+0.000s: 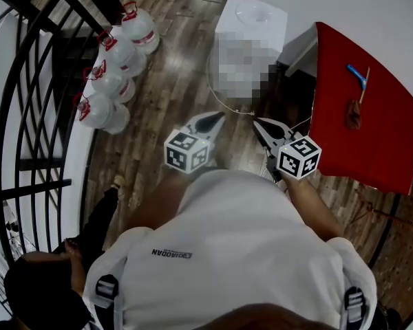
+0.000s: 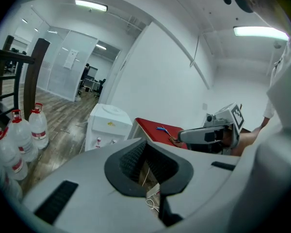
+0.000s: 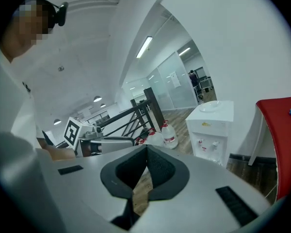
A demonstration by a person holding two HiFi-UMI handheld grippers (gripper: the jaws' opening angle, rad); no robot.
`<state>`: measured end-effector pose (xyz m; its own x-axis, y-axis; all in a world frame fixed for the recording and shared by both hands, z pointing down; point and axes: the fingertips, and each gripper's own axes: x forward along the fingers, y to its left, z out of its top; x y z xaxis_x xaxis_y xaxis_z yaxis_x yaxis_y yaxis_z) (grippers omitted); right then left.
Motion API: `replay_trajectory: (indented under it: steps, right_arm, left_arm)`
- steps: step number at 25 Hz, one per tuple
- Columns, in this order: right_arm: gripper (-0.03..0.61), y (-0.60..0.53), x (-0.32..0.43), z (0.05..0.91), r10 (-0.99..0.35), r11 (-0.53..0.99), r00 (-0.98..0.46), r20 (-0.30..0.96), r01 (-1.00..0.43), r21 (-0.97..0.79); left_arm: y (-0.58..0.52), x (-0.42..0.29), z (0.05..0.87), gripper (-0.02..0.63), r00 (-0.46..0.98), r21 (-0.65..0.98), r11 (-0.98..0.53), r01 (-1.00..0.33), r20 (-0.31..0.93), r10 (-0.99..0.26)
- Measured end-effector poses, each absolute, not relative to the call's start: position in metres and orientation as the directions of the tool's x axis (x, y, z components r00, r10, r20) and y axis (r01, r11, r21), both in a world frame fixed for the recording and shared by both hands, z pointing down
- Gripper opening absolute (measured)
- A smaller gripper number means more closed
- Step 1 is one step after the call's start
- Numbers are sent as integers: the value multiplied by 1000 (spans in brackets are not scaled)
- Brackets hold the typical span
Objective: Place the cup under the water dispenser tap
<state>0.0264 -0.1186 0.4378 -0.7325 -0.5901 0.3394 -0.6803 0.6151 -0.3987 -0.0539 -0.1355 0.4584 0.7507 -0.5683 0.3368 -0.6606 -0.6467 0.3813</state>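
The left gripper (image 1: 219,116) and right gripper (image 1: 257,122) both have jaws together, empty.

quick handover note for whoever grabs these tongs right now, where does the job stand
Left tongs: shut, empty, held in front of the person's chest.
Right tongs: shut, empty, beside the left.
Water dispenser: ahead on the wood floor, just left of the red table. No cup shows under its taps.
Cup: not in any view. The table shows only a blue item and a brown object.
Done: nothing yet.
Left: find the cup, grip it, set it under a tap.
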Motion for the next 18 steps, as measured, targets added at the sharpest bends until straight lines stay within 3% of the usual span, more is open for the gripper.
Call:
replay_trajectory:
  steps: [18]
  right_arm:
    - [21,27,127,441,-638,593,-712,293,-697,-404]
  left_arm:
    - [5,24,448,-3,708,352,-614,-707,342,-619]
